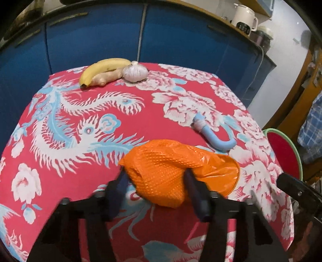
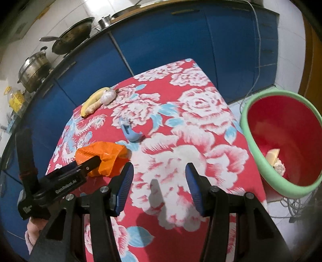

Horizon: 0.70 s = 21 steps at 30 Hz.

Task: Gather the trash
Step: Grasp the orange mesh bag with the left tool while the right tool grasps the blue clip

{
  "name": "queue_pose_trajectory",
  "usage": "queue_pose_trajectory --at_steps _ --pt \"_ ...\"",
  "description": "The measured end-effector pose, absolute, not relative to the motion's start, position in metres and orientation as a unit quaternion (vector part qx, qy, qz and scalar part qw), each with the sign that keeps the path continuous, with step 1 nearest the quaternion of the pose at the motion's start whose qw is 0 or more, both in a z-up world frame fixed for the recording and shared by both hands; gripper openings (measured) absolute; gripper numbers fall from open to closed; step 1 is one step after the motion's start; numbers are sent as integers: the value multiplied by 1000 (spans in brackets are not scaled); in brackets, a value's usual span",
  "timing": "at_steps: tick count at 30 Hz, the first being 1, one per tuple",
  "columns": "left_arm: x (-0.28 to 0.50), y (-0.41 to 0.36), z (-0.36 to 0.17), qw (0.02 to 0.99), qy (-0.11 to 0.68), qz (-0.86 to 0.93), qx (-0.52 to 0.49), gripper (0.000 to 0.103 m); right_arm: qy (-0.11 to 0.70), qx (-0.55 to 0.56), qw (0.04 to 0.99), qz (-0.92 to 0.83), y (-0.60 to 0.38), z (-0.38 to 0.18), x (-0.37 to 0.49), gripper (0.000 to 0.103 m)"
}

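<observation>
An orange knobbly rubber glove (image 1: 171, 167) lies crumpled on the red flowered tablecloth (image 1: 80, 141), near its front edge. My left gripper (image 1: 155, 175) is shut on it, one finger pressing into each side; the right wrist view shows the same grip (image 2: 94, 161) on the glove (image 2: 108, 157). Beyond the glove lies a pale blue hooked handle (image 1: 213, 137) (image 2: 131, 135). My right gripper (image 2: 159, 171) hangs open over bare cloth, holding nothing. A red bin with a green rim (image 2: 253, 145) stands off the table's right side, with scraps (image 2: 275, 161) in it.
A banana (image 1: 104, 67), a ginger root (image 1: 106, 77) and a garlic bulb (image 1: 134, 71) sit at the table's far edge. Blue cabinets (image 1: 90, 40) run behind, with pots (image 2: 34, 68) and a kettle (image 1: 244, 19) on the counter. Cables (image 2: 291, 203) lie on the floor by the bin.
</observation>
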<state>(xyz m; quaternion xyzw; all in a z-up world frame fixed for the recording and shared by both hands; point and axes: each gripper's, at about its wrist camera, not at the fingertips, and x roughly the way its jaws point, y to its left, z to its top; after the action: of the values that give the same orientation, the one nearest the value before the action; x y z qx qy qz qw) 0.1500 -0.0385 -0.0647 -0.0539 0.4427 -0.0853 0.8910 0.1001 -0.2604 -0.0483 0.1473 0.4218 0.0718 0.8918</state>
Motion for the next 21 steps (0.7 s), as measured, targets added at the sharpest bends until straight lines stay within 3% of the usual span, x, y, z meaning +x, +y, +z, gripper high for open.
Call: queue_pose_trajectory --at_steps 2,5,21 --pt "151 -34 -64 890 441 -92 -69 28 423 141 892 76 -254 -47 105 56" --pt "153 -27 -61 891 436 -94 -84 15 424 139 891 83 -245 -48 115 56" --pt "160 22 -49 909 407 -28 -92 15 458 87 880 88 -201 -72 166 56"
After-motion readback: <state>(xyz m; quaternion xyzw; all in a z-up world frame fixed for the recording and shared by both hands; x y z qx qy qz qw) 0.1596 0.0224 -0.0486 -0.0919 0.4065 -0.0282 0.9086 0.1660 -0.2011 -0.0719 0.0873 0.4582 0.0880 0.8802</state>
